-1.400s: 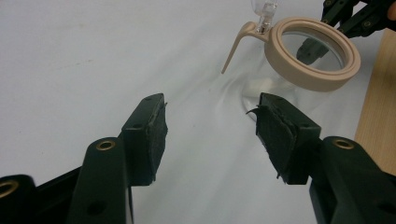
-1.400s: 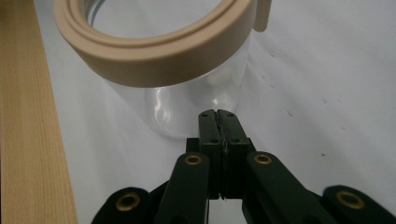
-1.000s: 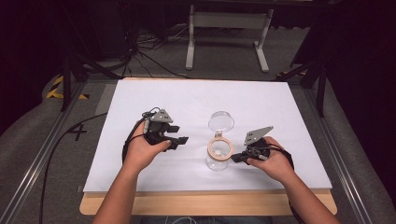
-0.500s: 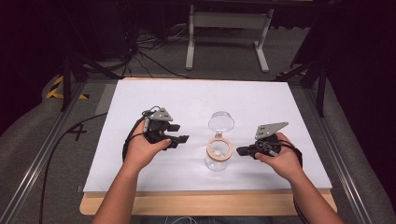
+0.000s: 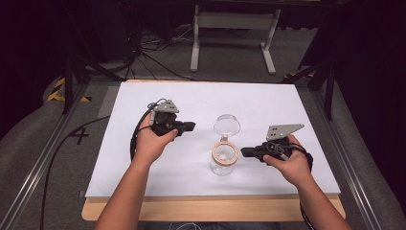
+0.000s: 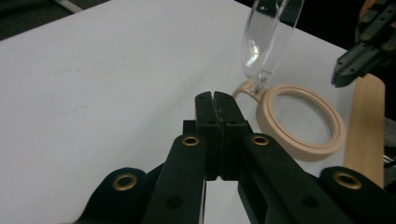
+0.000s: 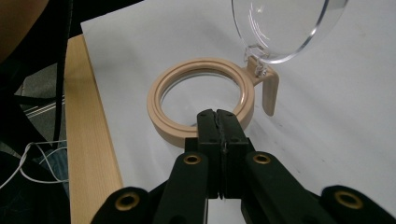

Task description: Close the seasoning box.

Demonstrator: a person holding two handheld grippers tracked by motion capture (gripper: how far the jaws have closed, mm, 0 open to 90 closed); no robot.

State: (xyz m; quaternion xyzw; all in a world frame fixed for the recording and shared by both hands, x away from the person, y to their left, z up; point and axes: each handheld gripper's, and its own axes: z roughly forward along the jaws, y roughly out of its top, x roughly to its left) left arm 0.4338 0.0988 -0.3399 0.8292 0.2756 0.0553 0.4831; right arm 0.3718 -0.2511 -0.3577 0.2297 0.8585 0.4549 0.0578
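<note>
Right gripper (image 5: 245,152) farther from jar (image 5: 224,156).

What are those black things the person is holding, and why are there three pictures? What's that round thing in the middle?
A person sits at a table and holds a hand tool in each hand. Each tool is a gripper with two black jaws that pinch like tongs: the left gripper and the right gripper. Both are pinched shut with nothing between the jaws.

One picture is taken from above, looking down on the white table. The other two come from little cameras riding on each gripper, looking along its jaws.

The round thing is a clear jar with a tan ring around its mouth. Its clear lid is flipped open and stands up on a hinge. Nobody holds it right now.
</note>
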